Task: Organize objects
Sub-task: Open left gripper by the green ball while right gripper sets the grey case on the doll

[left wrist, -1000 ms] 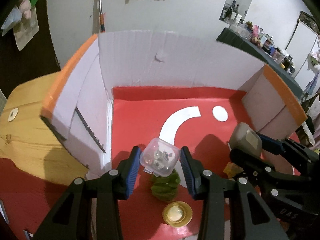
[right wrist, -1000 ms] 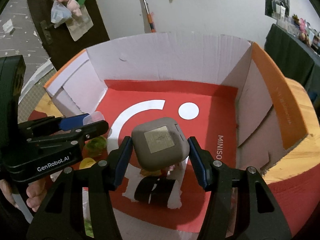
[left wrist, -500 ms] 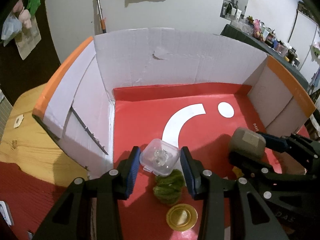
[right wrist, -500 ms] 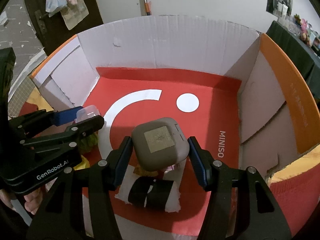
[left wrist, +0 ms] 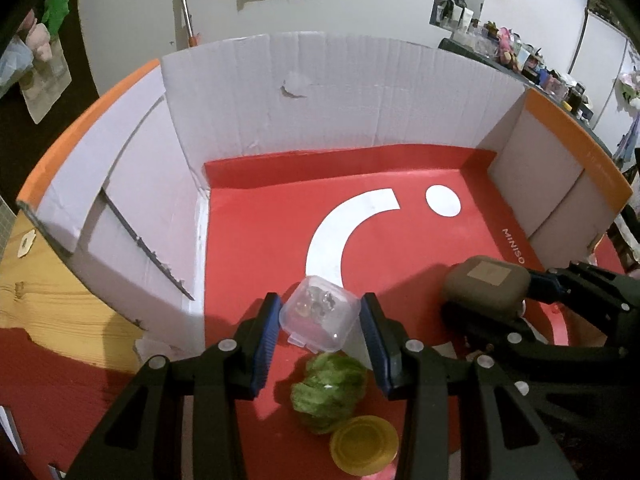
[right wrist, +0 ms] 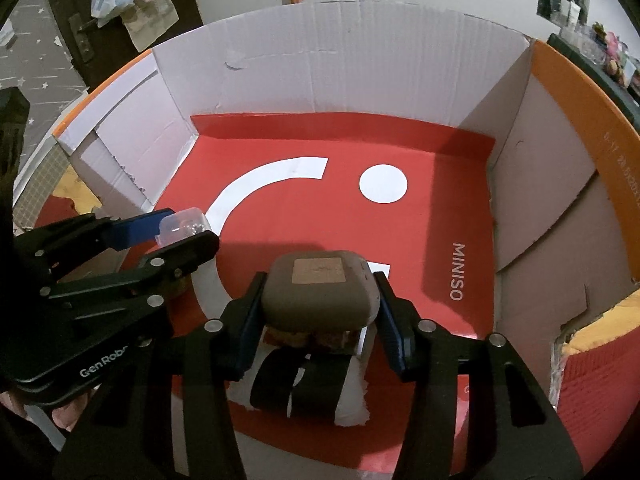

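Clear box (left wrist: pixel 318 314) clamped in left hand-held gripper (left wrist: pixel 320 330); right hand-held gripper (right wrist: pixel 318 300), at 3 o'clock, closing on brown case (right wrist: pixel 318 294), pads seemingly touching.

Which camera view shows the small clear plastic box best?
The left wrist view shows the clear plastic box best: it sits centred between the left gripper pads, lid and small contents visible. In the right wrist view the box is small, at the left edge, partly hidden by that gripper's finger.
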`<state>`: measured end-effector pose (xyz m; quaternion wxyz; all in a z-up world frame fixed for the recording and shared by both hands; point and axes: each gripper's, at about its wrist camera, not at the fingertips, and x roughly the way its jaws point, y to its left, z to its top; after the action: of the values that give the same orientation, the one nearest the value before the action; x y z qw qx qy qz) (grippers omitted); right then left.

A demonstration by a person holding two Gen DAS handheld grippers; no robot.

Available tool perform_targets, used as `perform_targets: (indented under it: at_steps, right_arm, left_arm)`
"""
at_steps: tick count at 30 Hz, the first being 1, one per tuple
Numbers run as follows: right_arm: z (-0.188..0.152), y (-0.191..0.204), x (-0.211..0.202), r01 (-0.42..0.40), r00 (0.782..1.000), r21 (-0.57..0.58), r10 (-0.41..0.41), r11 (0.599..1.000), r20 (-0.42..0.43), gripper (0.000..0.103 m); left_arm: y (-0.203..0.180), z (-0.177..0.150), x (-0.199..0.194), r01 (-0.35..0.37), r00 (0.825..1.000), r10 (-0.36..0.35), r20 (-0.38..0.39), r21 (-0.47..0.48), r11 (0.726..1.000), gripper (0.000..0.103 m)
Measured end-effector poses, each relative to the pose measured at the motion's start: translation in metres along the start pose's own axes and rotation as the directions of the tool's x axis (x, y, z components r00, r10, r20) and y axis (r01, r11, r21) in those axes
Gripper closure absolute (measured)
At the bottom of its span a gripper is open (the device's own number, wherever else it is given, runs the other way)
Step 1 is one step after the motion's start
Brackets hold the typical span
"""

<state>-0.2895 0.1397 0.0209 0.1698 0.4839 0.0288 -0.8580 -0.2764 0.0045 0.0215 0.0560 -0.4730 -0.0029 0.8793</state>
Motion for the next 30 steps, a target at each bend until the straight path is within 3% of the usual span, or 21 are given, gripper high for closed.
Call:
perform_targets:
  at_steps: [30]
  right_arm:
    - [-0.001,-0.003,-0.017,-0.028,0.999,0.01,0.027,1.0,0.034,0.053]
  left_arm:
    - [0.014,-0.01,-0.016,0.022,1.0,-0.022,0.017,-0.016,1.0,0.06]
